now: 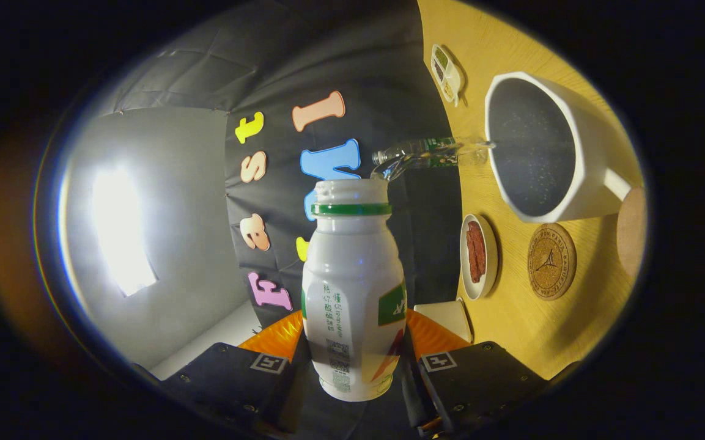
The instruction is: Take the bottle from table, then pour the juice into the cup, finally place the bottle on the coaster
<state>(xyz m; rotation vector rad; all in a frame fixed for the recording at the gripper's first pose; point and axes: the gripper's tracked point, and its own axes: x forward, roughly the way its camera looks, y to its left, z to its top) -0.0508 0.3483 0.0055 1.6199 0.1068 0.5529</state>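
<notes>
A white juice bottle [353,287] with a green neck ring and no cap sits between my fingers, and my gripper [352,366] is shut on its lower body. The view is rolled, so the wooden table [511,330] stands on edge to the right and the bottle lies roughly level with it. Its open mouth is short of the white cup [538,150], which has a dark inside and stands beyond and to the right of the fingers. A round cork coaster [551,261] lies bare on the table beside the cup.
A clear plastic water bottle [425,154] stands just behind the cup. A small white dish [478,255] with red strips lies near the coaster. A compartment tray [447,73] sits farther off, and a second cork disc [631,232] lies by the cup's handle.
</notes>
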